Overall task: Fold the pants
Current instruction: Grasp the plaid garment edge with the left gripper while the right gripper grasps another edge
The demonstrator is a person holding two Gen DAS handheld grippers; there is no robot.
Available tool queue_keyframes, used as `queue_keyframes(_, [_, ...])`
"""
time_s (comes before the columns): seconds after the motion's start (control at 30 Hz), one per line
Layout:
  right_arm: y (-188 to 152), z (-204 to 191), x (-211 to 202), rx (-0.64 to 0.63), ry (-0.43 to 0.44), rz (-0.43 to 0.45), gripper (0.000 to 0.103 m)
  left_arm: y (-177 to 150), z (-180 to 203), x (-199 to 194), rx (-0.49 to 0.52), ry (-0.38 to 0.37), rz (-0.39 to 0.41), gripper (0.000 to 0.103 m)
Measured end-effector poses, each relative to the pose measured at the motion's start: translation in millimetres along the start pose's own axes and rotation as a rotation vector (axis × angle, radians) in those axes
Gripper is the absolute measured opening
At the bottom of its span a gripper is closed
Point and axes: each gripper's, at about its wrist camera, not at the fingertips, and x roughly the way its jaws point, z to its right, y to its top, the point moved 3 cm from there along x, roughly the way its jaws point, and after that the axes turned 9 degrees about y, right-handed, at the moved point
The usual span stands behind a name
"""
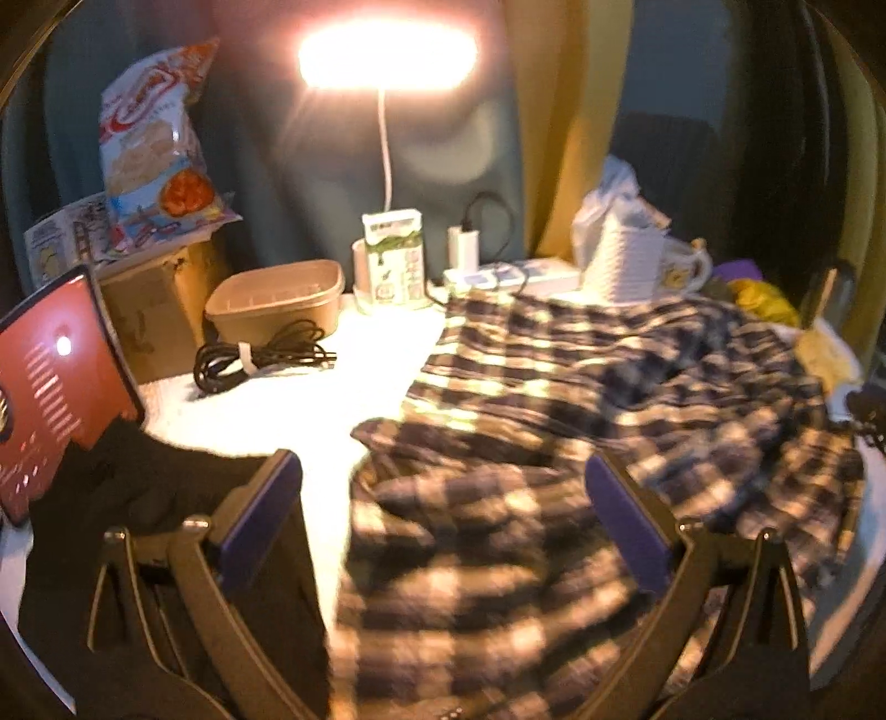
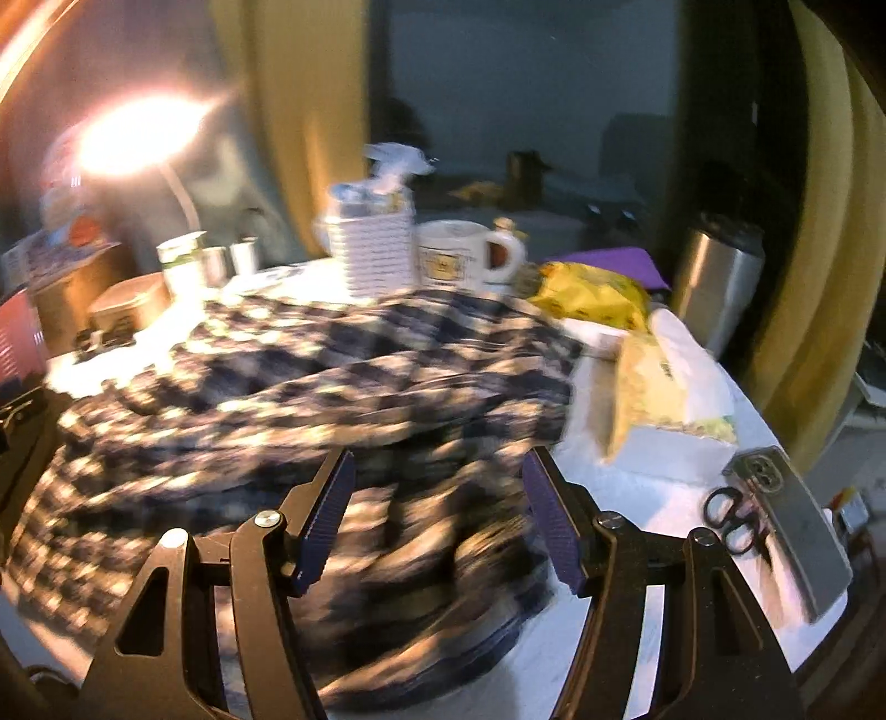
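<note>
Both grippers are hanging wide open over the checked pants, nothing clasped in either. Left gripper (image 1: 443,498) is pointing down at the near part of the pants (image 1: 554,415), its purple pads (image 1: 626,515) standing well apart with loose plaid folds showing between them, not pinched. Right gripper (image 2: 437,515) is likewise spread over the garment (image 2: 310,387), ribbed pads on either side of a bunched fold — whether they are brushing the cloth cannot be told through the blur.

The pants are lying crumpled across the middle of the table (image 1: 288,404), which is covered in something white. A dark glove or sleeve (image 1: 127,482) is showing at the left gripper's side, by a red-screened tablet (image 1: 50,382).

Around the cloth the table is crowding up: a coiled black cable (image 1: 260,357), a tan tray (image 1: 277,302), a cardboard box (image 1: 160,310) bearing a snack bag (image 1: 155,144), a small green-and-white carton (image 1: 396,260), a white charger (image 1: 464,246), a white ribbed basket (image 2: 371,255), a mug (image 2: 465,257), a yellow packet (image 2: 592,293), a steel tumbler (image 2: 717,277), scissors (image 2: 731,518) and a phone (image 2: 792,515) lying face down. A lamp (image 1: 387,52) is glaring at the back, with blue-grey and yellow curtains behind it.

Print on the bag and carton is too blurred to read.
</note>
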Motion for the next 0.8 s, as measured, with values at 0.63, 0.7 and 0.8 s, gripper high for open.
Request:
queue_keyframes(0.63, [53.9,79.5,148.0,0.005,-0.103,-0.228,0.067,25.1,9.0,187.8,0.15,-0.099,-0.318,0.096])
queue_keyframes(0.7, [49.6,74.4,158.2,-0.007,-0.084,-0.242,0.067,26.6,12.1,181.5,0.15,-0.106,-0.285,0.066])
queue_keyframes(0.8, [45.3,64.1,166.1,-0.048,-0.085,-0.237,0.055,26.0,17.5,170.5,0.146,-0.103,-0.279,0.009])
